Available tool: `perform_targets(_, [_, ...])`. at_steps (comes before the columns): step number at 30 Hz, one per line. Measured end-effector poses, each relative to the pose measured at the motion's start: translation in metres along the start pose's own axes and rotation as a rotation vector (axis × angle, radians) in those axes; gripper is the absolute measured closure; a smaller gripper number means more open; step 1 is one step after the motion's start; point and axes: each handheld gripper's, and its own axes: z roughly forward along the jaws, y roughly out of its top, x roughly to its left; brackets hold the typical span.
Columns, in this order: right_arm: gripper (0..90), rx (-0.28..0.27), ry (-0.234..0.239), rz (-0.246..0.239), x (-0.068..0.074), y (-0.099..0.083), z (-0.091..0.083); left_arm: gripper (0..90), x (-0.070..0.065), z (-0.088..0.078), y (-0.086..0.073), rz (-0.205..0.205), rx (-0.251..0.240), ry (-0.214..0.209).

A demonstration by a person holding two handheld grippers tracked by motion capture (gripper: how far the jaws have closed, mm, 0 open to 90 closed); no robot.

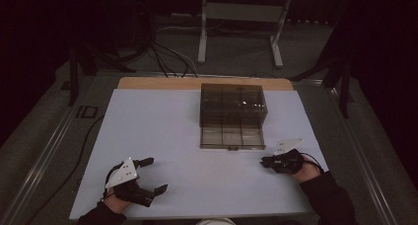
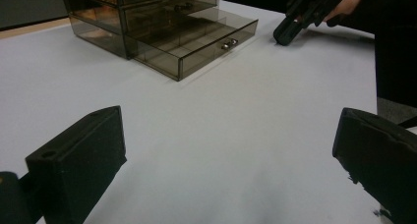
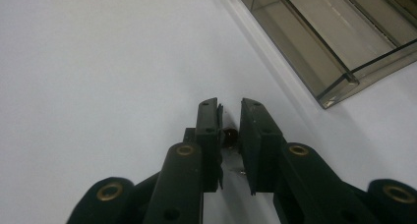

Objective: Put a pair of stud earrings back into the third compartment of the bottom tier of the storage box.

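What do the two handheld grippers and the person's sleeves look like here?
Both the left gripper and the right gripper are black, with two blocky jaws and brass-coloured rivets at the linkages. Each carries a grey three-cornered plate on top. The sleeves are dark.

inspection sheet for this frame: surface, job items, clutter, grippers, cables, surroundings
Surface: white table top, bare around the drawer unit.
Job's things: smoky clear drawer unit, bottom drawer pulled out; small dark item between the right jaws, too small to identify.
Clutter: nothing seen.
Grippers: left gripper open, empty; right gripper nearly closed, grip unclear.
Cables: black cables on the floor beyond the table.
Surroundings: grey metal stand, dark room.
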Motion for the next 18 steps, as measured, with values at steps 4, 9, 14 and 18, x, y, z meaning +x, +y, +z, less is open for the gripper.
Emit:
perform_targets(4, [79.6, 0.007, 0.003, 0.016, -0.001, 0.001, 0.000, 0.7, 0.000, 0.000, 0.000, -0.003, 0.000, -0.002])
perform_targets(9, [79.9, 0.009, 0.013, 0.031, -0.001, 0.002, -0.001, 0.7, 0.000, 0.000, 0.000, -0.005, -0.001, -0.004])
perform_targets(14, [79.9, -0.018, 0.020, 0.026, 0.001, 0.007, -0.005, 0.8, 0.000, 0.001, -0.001, -0.006, 0.000, -0.005])
perform_targets(18, [79.9, -0.027, 0.015, 0.025, 0.004, 0.012, -0.009, 0.8, 0.001, 0.001, -0.001, -0.009, -0.001, -0.005])
